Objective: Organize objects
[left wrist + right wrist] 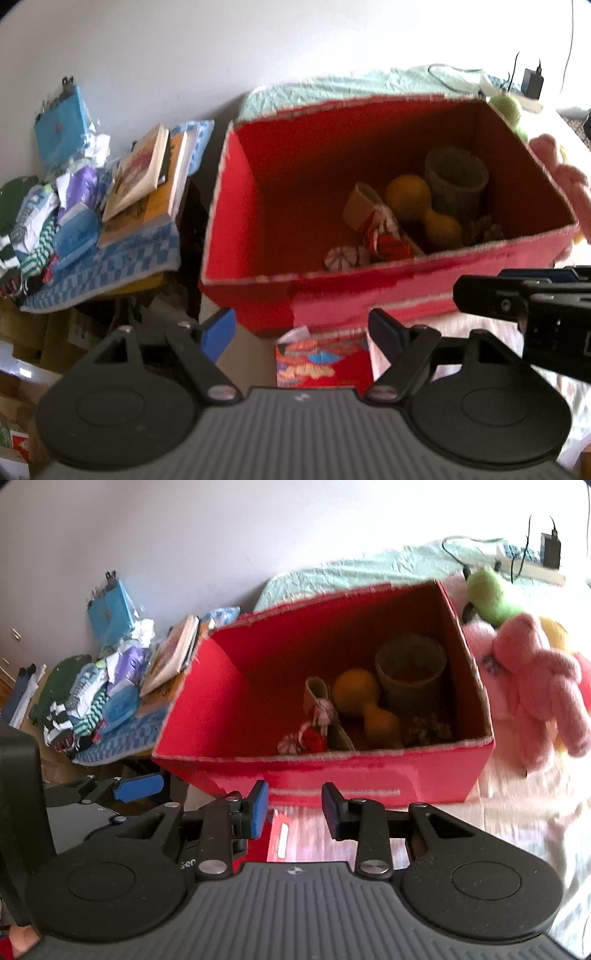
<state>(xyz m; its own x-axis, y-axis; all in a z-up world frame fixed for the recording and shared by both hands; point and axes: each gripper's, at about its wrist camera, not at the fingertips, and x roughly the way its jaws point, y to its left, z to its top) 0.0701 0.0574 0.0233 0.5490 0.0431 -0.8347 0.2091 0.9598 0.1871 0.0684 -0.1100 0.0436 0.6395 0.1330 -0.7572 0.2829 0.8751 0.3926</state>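
We hold both claws in front of a red box [369, 775] that sits open on the bed [517, 830]. Our left claw [301, 328] has its jaws spread wide with nothing between them, and below it lies a red patterned packet [317, 363]. Our right claw [294, 808] is partly open, narrower than the left, and also grips nothing. Inside the red box, toward its right end, we see a grey cup [410, 672] standing upright, a yellow dumbbell-shaped toy [364, 705] just beside it, a tan roll [316, 696], and a small red-and-white bundle [306, 738] near the front wall. Outside the box on the right, a pink plush toy [535, 679] lies on the bed, touching or almost touching the box's side, with a green plush toy [487, 594] behind it. To the left of the box, a checked blue cloth [122, 266] carries stacked books [147, 184] and a heap of clothes [40, 221]. A charger [532, 83] sits by the wall.
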